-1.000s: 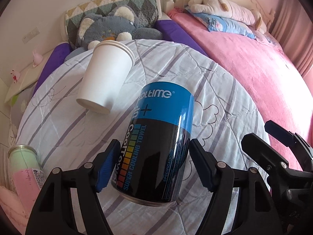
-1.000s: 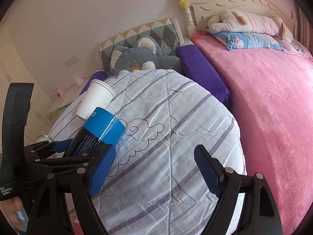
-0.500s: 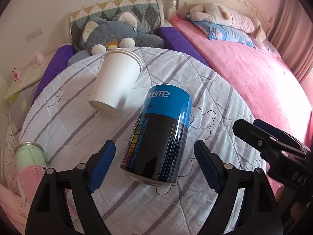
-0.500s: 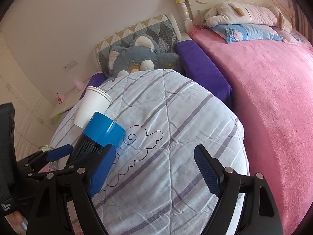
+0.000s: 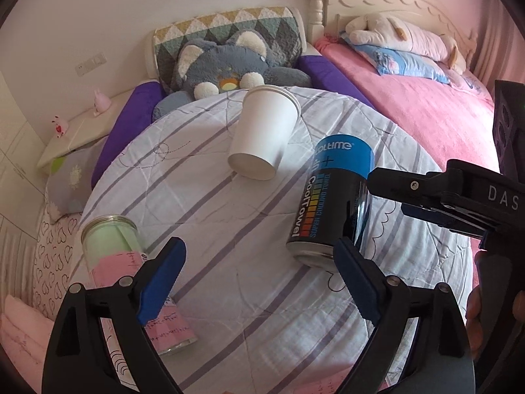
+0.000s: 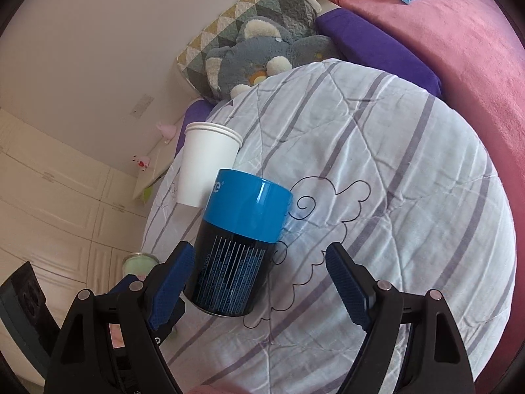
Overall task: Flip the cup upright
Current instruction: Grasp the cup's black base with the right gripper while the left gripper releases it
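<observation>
A white paper cup (image 5: 262, 131) stands on the striped quilt (image 5: 203, 197), its rim at the top; it also shows in the right wrist view (image 6: 206, 161). A blue-and-black can (image 5: 331, 203) stands near it, slightly tilted. My left gripper (image 5: 259, 279) is open and empty, left of and nearer than the can. My right gripper (image 6: 259, 282) is open, its jaws on either side of the can's (image 6: 239, 246) lower part without closing on it. The right gripper's arm (image 5: 459, 197) reaches in from the right in the left wrist view.
A glass jar with green and pink contents (image 5: 131, 275) lies at the quilt's left edge. A grey plush toy (image 5: 226, 65) and patterned pillow (image 5: 229, 29) sit behind the cup. A pink bed (image 5: 426, 105) lies to the right, a white nightstand (image 5: 75, 134) to the left.
My left gripper let go of the can and drew back to the left. My right gripper moved in from the right and now straddles the can.
</observation>
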`<action>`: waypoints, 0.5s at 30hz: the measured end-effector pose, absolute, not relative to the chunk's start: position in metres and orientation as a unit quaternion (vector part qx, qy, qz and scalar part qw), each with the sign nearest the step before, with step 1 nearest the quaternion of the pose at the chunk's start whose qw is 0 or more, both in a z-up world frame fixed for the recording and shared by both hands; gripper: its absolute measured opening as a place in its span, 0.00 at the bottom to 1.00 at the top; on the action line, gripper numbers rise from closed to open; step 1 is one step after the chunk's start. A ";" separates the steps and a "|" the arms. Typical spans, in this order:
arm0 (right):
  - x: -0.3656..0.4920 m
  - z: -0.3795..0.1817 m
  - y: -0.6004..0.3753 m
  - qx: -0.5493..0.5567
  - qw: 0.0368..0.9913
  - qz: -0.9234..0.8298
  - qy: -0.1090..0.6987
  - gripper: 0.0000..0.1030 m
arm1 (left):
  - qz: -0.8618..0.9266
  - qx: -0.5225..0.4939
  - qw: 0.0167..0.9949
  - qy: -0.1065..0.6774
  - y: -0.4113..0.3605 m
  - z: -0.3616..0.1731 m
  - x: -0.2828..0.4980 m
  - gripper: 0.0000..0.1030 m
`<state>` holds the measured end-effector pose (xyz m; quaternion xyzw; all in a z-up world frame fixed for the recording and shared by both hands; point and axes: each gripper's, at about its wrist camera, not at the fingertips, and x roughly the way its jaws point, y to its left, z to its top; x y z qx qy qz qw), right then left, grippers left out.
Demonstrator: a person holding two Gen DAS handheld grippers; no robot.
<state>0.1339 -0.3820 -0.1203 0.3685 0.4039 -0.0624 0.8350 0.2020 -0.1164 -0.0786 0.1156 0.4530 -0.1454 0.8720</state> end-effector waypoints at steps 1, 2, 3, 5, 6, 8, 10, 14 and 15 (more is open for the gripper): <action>0.136 -0.120 -0.380 0.370 0.834 -0.063 0.403 0.81 | -0.147 0.113 0.872 0.453 -0.114 -0.079 0.202 0.91; 0.139 -0.121 -0.378 0.371 0.833 -0.064 0.405 0.81 | -0.149 0.111 0.871 0.455 -0.113 -0.079 0.203 0.91; 0.141 -0.121 -0.377 0.373 0.833 -0.065 0.404 0.81 | -0.150 0.110 0.871 0.455 -0.111 -0.079 0.204 0.91; 0.146 -0.121 -0.377 0.381 0.829 -0.063 0.404 0.81 | -0.151 0.108 0.870 0.457 -0.110 -0.082 0.206 0.91; 0.149 -0.122 -0.377 0.385 0.827 -0.062 0.405 0.81 | -0.152 0.108 0.868 0.460 -0.109 -0.084 0.208 0.91; 0.154 -0.125 -0.376 0.390 0.822 -0.066 0.410 0.81 | -0.155 0.109 0.863 0.467 -0.109 -0.089 0.211 0.92; 0.160 -0.129 -0.375 0.394 0.818 -0.064 0.414 0.81 | -0.160 0.104 0.861 0.471 -0.109 -0.092 0.213 0.95; 0.173 -0.136 -0.372 0.397 0.815 -0.062 0.418 0.81 | -0.172 0.101 0.858 0.473 -0.111 -0.094 0.216 0.97; 0.176 -0.137 -0.372 0.398 0.816 -0.059 0.416 0.81 | -0.175 0.102 0.858 0.471 -0.111 -0.094 0.216 0.97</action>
